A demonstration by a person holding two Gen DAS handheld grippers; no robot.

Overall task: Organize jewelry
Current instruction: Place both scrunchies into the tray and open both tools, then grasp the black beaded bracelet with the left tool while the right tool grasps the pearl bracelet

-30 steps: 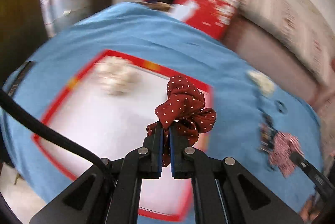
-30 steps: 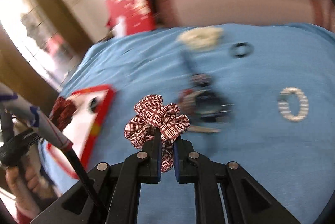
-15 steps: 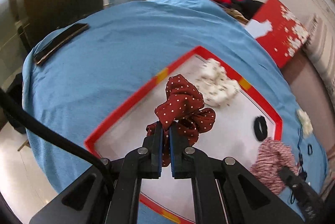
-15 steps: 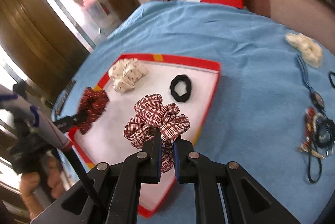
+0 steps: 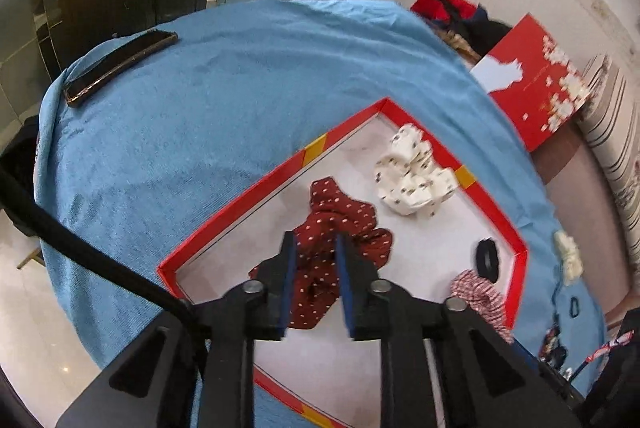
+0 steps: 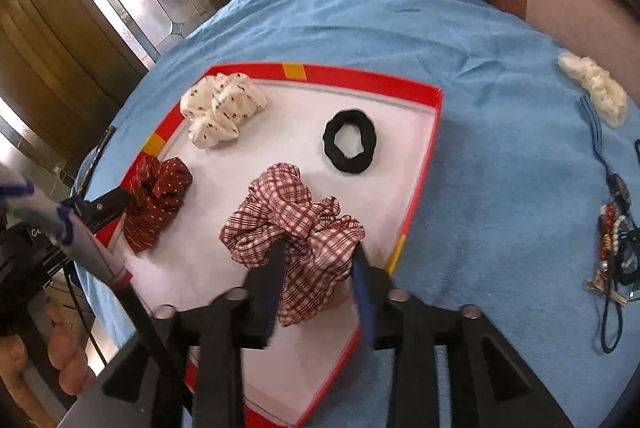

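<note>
In the left wrist view, the left gripper (image 5: 316, 248) occupies the lower centre of the frame; its jaws are opening, a narrow gap shows between the blue pads, and the dotted scrunchie (image 5: 340, 224) lies between them on the tray floor, with no pad visibly pressing it. The tray (image 5: 240, 199), red-rimmed with a white floor, fills the centre right on the blue cloth (image 5: 200, 107). A cream scrunchie (image 5: 416, 175) lies in the tray's upper corner, right of centre; a black hair tie (image 5: 486, 260) lies near the right rim; the plaid scrunchie (image 5: 480, 292) appears at lower right, partly hidden. A phone (image 5: 120, 65) lies at upper left on the cloth, and a red box (image 5: 536, 83) stands at upper right. In the right wrist view, the right gripper (image 6: 318, 264) sits at lower centre; its jaws are opening, standing about half apart, and the plaid scrunchie (image 6: 296, 224) rests between them on the tray (image 6: 424, 163) floor, loosely, with the fingers beside it and not clamping it. The black hair tie (image 6: 350, 141) lies above it, the cream scrunchie (image 6: 222, 109) at the tray's upper left corner, and the dotted scrunchie (image 6: 158, 195) at the left rim, just ahead of the left gripper's tip (image 6: 106, 205). On the cloth (image 6: 480, 87) at far right lie another cream scrunchie (image 6: 596, 87) and a pile of cords and charms (image 6: 616, 236).
</note>
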